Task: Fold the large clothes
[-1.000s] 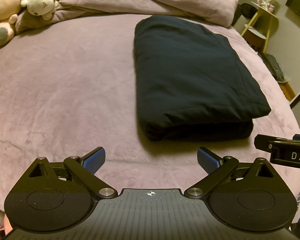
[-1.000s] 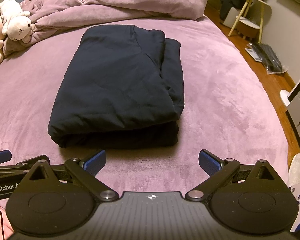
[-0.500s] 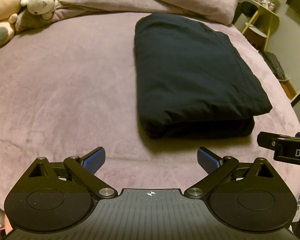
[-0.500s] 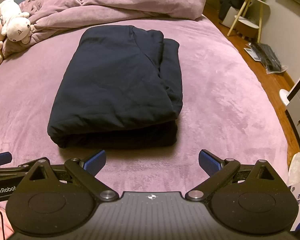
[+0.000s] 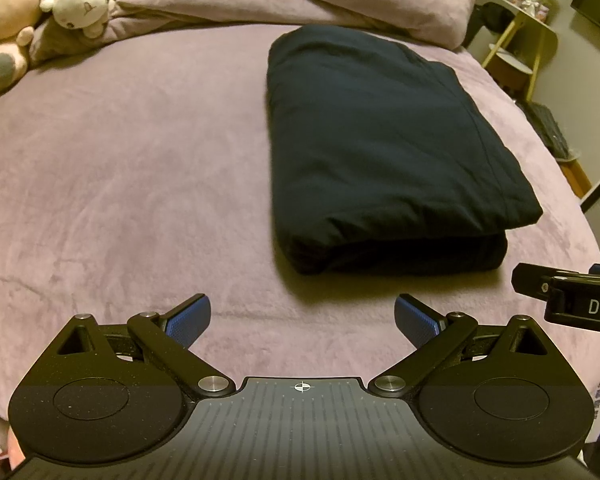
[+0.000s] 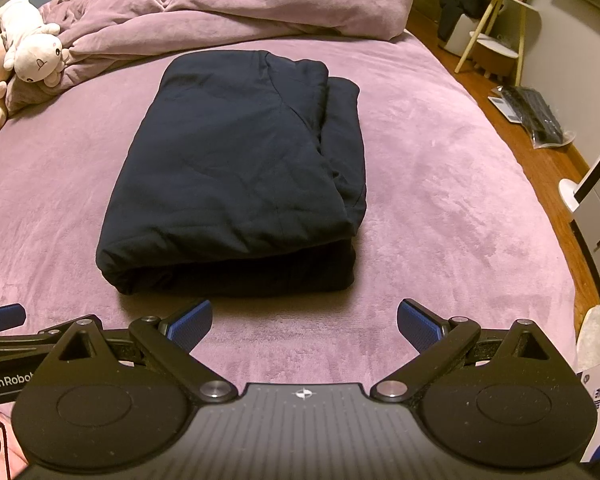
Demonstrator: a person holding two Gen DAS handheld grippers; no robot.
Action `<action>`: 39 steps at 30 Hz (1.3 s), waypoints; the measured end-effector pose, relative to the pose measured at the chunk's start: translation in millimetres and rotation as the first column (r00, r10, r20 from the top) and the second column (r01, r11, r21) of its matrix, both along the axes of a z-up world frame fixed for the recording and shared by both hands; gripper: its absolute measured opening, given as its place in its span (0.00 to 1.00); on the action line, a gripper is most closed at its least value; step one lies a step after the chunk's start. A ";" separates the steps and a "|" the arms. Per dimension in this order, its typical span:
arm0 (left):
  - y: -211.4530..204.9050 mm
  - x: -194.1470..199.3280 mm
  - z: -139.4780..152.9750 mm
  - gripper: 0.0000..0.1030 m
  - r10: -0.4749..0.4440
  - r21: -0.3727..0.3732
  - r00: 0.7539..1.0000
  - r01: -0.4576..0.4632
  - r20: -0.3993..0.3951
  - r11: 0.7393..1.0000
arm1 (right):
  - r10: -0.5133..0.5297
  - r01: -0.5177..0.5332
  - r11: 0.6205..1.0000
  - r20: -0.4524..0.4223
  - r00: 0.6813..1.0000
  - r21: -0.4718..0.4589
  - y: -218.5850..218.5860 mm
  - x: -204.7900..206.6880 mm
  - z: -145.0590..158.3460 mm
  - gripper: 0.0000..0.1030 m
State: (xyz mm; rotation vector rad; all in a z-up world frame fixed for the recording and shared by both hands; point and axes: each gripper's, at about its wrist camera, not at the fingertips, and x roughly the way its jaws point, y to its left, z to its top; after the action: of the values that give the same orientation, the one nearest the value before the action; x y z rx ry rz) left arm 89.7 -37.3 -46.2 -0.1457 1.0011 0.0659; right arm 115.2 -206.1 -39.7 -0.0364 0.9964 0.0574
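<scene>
Folded dark garment on the bed — just ahead of both hand-held grippers, left and right, fingers spread, empty.

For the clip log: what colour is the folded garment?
Dark navy, plain; the folded garment shows best in the right wrist view.

My left gripper sits at the bottom of its frame, blue-padded fingers spread wide, holding nothing. My right gripper is likewise wide apart and empty, level beside it; its tip shows at the left view's right edge.
</scene>
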 end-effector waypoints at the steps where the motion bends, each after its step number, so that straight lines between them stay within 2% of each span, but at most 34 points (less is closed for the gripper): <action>1: 0.0 0.0 0.0 0.98 0.000 0.000 1.000 0.000 0.000 1.000 | 0.000 0.000 1.000 0.000 1.000 -0.001 -0.1 -0.4 -0.1 0.96; 33: -3.5 -1.0 -3.5 0.98 0.000 0.001 1.000 0.000 -0.013 1.000 | 0.003 -0.003 1.000 0.011 1.000 0.000 -1.2 -4.4 -1.4 0.96; 39: -5.0 -3.4 -3.1 0.98 -0.002 0.006 1.000 0.002 0.011 1.000 | -0.001 0.001 1.000 0.011 1.000 -0.001 -1.8 -4.2 -1.6 0.96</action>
State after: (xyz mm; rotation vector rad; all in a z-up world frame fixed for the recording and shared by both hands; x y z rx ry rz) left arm 86.3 -42.3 -49.3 -0.1392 0.9899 0.0663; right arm 111.0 -207.9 -41.3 -0.0368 0.9855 0.0559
